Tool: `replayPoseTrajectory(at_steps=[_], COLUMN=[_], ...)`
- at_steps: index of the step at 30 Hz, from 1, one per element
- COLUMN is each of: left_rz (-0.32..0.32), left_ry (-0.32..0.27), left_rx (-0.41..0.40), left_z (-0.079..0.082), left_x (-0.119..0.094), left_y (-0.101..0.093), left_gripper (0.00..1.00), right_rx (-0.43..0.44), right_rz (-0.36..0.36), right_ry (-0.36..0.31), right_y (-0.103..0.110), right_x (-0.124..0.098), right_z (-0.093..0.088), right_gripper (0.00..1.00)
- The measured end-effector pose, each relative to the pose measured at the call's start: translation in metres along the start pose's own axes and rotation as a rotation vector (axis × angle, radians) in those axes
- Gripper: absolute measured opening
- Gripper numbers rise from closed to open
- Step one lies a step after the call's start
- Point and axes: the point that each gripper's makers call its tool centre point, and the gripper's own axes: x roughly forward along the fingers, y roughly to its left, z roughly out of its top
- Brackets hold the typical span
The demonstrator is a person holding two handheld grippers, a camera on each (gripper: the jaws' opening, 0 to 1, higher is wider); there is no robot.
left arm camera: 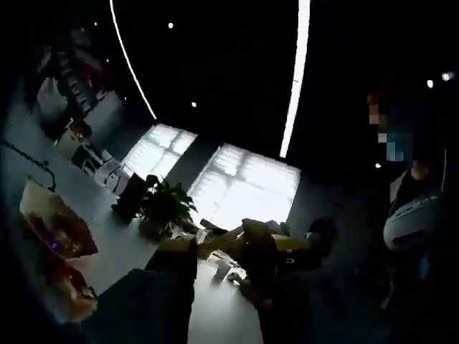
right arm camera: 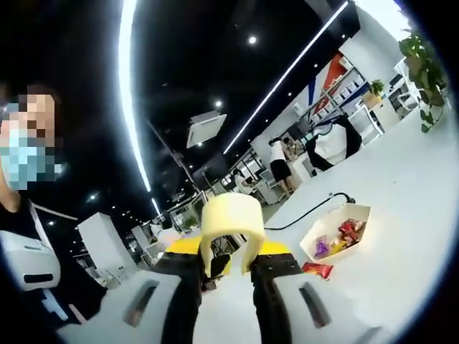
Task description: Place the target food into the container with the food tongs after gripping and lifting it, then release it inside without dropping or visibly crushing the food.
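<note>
Left gripper view: open box of snacks (left arm camera: 54,222) sitting at left edge on worktop (left arm camera: 115,236), potted plant (left arm camera: 166,206) centre; left gripper (left arm camera: 226,287) too dark, fingers' state can't tell. Right gripper view: right gripper (right arm camera: 228,269) fingers pinching yellow food tongs (right arm camera: 231,222) at centre; container (right arm camera: 336,231) w/ wrapped food lying lower right on worktop (right arm camera: 401,215).

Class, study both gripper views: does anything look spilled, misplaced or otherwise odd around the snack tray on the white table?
One thing stands out. In the right gripper view, a red snack packet lies on the white table just outside the white tray, apart from the packets heaped inside it. The right gripper holds the pale tongs.
</note>
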Motion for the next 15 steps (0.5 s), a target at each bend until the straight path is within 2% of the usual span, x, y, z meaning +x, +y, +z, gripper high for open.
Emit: replayPoseTrajectory(at_steps=[2,4,7,12,15], left_rz=[0.013,0.095,0.136,0.166,0.188], left_ry=[0.036,0.082,0.161,0.230,0.258], left_rx=[0.061,0.185,0.273,0.347,0.383], left_z=[-0.002,-0.002,-0.007,-0.012,-0.015], left_x=[-0.010,-0.027,-0.043,-0.054,-0.057], left_y=[-0.004,0.001,0.001,-0.001,-0.001], left_gripper=[0.47,0.54,0.55,0.55,0.61], right_rx=[0.011,0.009,0.001,-0.007,-0.021], right_rz=[0.001,-0.014,-0.023,-0.039,-0.056], right_ry=[-0.005,0.001,0.009,0.018,0.028], right_y=[-0.002,-0.005,-0.007,-0.011,-0.014], right_x=[0.000,0.001,0.002,0.007,0.010], right_z=[0.001,0.000,-0.003,-0.004,-0.004], right_gripper=[0.22,0.22,0.22,0.22,0.22])
